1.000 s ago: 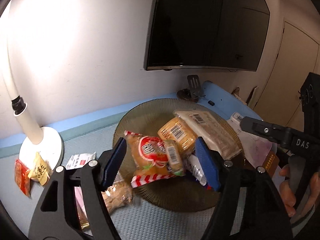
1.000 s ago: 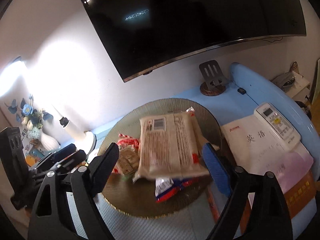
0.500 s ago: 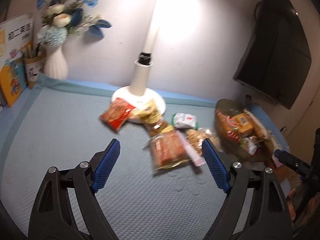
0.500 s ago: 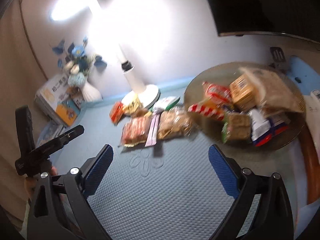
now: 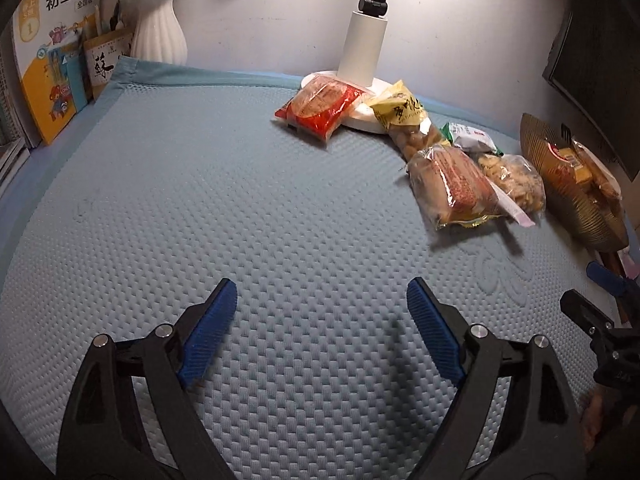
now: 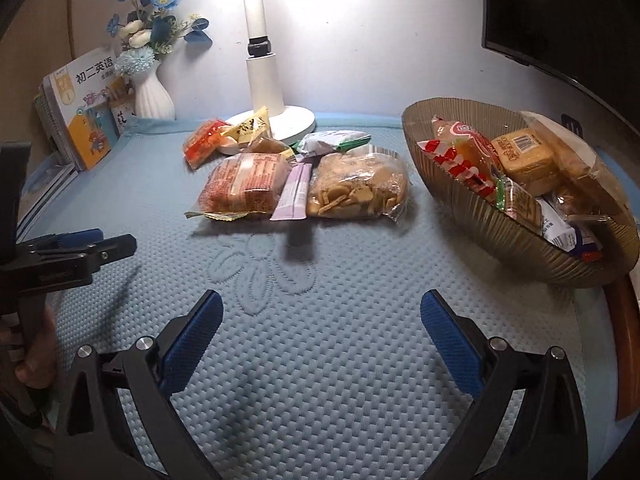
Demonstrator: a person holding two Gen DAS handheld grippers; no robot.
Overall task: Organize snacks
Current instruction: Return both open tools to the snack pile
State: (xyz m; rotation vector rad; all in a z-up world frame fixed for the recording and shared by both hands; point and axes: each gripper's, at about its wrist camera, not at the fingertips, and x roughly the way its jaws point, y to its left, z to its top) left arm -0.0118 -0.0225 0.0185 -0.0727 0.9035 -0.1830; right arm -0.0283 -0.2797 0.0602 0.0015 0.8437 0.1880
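Several snack packs lie loose on the blue mat: a red-orange biscuit pack (image 6: pixel 243 182), a pink bar (image 6: pixel 294 192), a clear cracker bag (image 6: pixel 356 186), a green-white pack (image 6: pixel 332 140), a yellow pack (image 6: pixel 250 128) and a red pack (image 6: pixel 202 142). A ribbed brown bowl (image 6: pixel 500 228) at the right holds several more. My right gripper (image 6: pixel 322 340) is open and empty, low over the mat in front of them. My left gripper (image 5: pixel 322 330) is open and empty too, further left; the red pack (image 5: pixel 320 106) and biscuit pack (image 5: pixel 452 178) lie ahead of it.
A white lamp base (image 6: pixel 280 120) stands behind the packs. A white vase of blue flowers (image 6: pixel 154 96) and schoolbooks (image 6: pixel 80 116) line the back left. A dark screen (image 6: pixel 560 16) hangs at the upper right. A wooden edge (image 6: pixel 624 344) runs beside the bowl.
Both grippers have drawn back from over the bowl, swung left and dropped low over the mat. The bowl now sits at the right, with the loose packs ahead.
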